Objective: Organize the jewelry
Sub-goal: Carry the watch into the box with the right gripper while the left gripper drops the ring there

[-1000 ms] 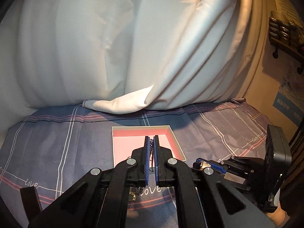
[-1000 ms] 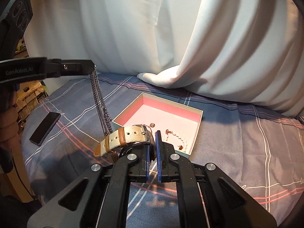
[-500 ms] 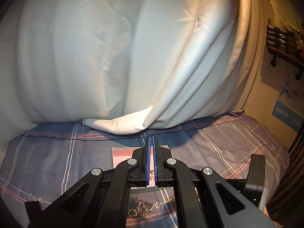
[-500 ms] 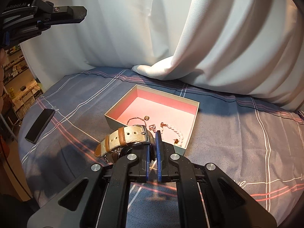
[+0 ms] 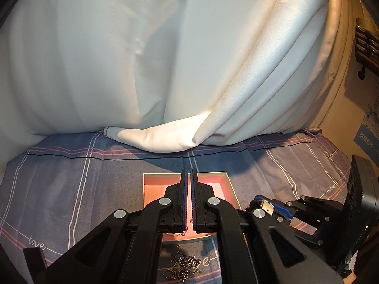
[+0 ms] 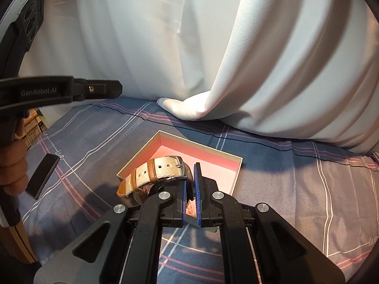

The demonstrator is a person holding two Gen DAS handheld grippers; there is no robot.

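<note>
A shallow box with a pink lining (image 5: 226, 184) (image 6: 213, 158) lies on the blue plaid bedspread. My left gripper (image 5: 189, 177) hovers above the box, its jaws nearly closed with a thin gap and nothing between them. A dark chain with a ring (image 5: 184, 266) lies heaped on the bedspread just in front of the box. My right gripper (image 6: 194, 169) is shut on a watch with a beige and tan strap (image 6: 156, 172) and holds it over the box's near corner. My right gripper also shows in the left wrist view (image 5: 263, 204).
White curtains (image 5: 165, 59) hang behind the bed and pool on it behind the box. A flat black object (image 6: 42, 176) lies on the bedspread at the left. A shelf (image 5: 367, 42) hangs on the right wall.
My left gripper let the dark chain go; it now lies heaped before the box. My right gripper carried the watch forward over the box.
</note>
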